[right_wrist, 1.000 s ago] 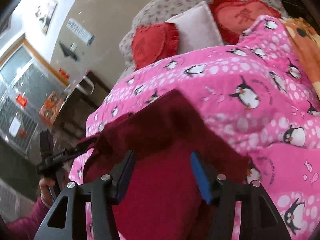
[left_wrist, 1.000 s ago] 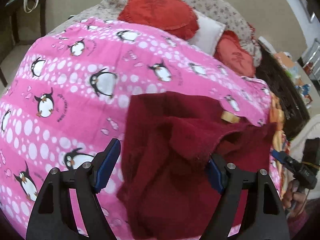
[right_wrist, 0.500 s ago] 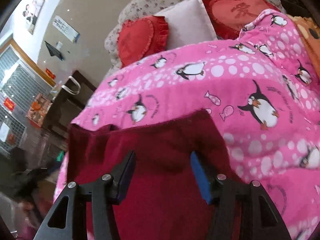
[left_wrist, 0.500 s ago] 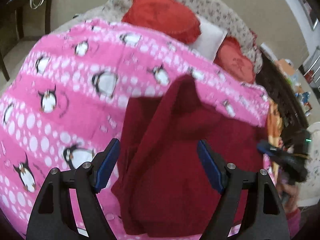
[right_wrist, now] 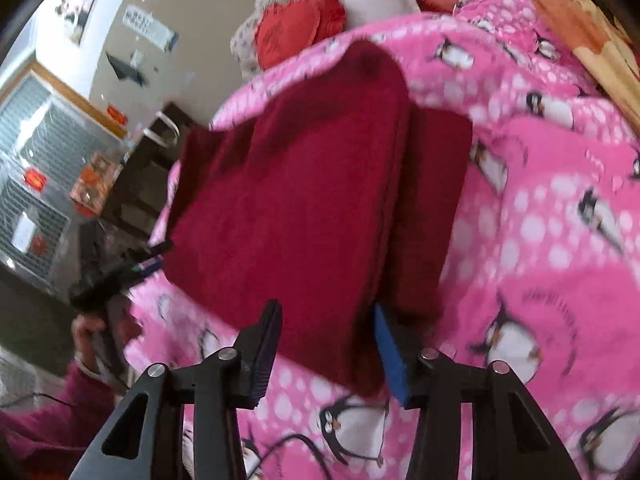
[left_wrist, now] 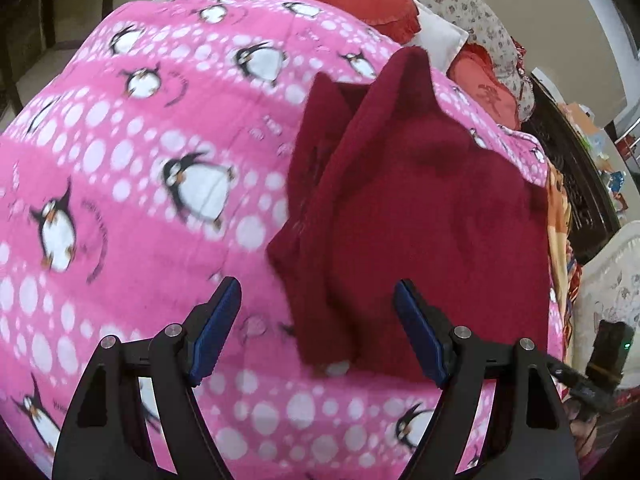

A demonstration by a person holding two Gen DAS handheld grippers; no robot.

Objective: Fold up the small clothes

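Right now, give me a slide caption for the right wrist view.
Right gripper over the near edge of a folded dark red cloth on a pink penguin blanket, its jaws just closing.

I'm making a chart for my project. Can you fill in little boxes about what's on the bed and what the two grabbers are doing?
cloth: dark red, partly folded, lying on the blanket
blanket: pink with penguins
pillows: red, at the far end
left gripper: jaws open, empty, at the cloth's near edge
right gripper: jaws just been closing, cloth edge between them
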